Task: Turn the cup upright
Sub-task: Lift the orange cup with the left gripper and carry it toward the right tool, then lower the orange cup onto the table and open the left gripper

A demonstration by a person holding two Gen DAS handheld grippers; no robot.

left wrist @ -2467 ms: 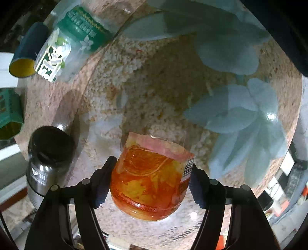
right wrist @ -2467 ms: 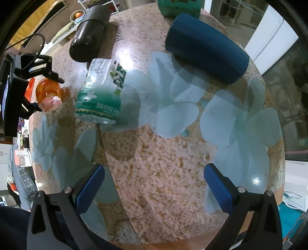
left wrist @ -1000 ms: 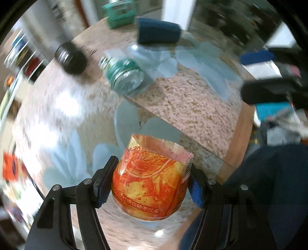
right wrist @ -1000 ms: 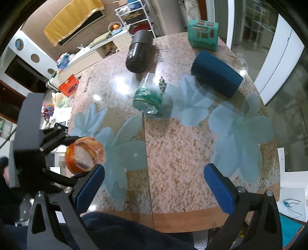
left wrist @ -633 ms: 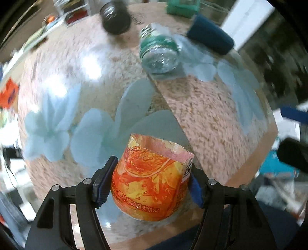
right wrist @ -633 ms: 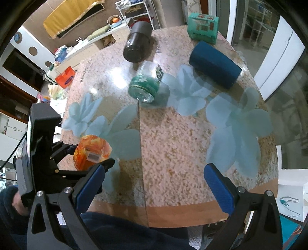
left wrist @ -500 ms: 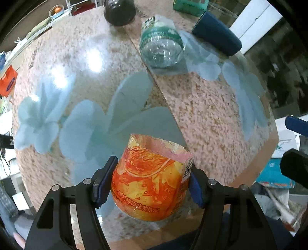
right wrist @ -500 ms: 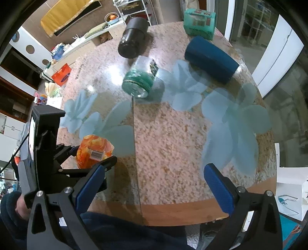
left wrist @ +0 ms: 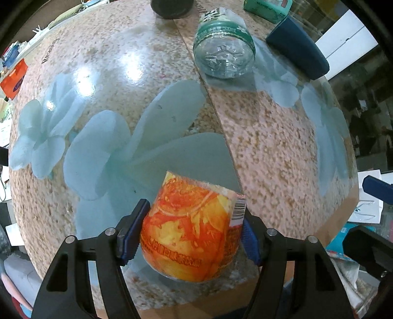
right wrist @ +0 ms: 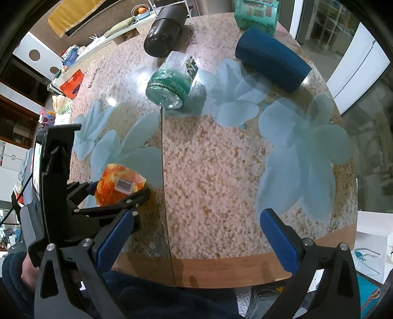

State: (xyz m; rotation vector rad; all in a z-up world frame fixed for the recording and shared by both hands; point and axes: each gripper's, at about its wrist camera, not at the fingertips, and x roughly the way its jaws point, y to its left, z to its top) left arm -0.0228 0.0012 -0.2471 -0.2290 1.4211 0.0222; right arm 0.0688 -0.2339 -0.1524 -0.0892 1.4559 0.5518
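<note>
Table (right wrist: 221, 176): round, speckled stone top under glass with pale blue flower decals, a seam running front to back. Far side, lying down: dark blue cylinder (right wrist: 271, 59), black flask (right wrist: 164, 30), clear bottle (right wrist: 173, 81) with green label, its base toward the near edge; a teal box (right wrist: 256, 12) behind them. All well apart from the work. Left gripper (left wrist: 186, 233): closed on the cup (left wrist: 194, 233), one blue pad on each side of the wall, at about mid-height. Cup: orange-and-yellow printed, barcode strip on its right side; held over the near-left part of the table, near the rim. Cannot tell from either view whether it touches the glass. Its long axis runs roughly along the gripper's fingers, tilted away and upward in the left wrist view; the rounded end sits toward the camera, the straight-edged end away. Which end is the mouth is not clear from these frames. Judgement: the flip is under way, and the coming move turns on rolling the left wrist until that axis stands vertical, then lowering. Right gripper (right wrist: 206, 235): jaws spread wide, empty, hanging over the near edge, well right of the cup; the left hand is plainly the nearer.
</note>
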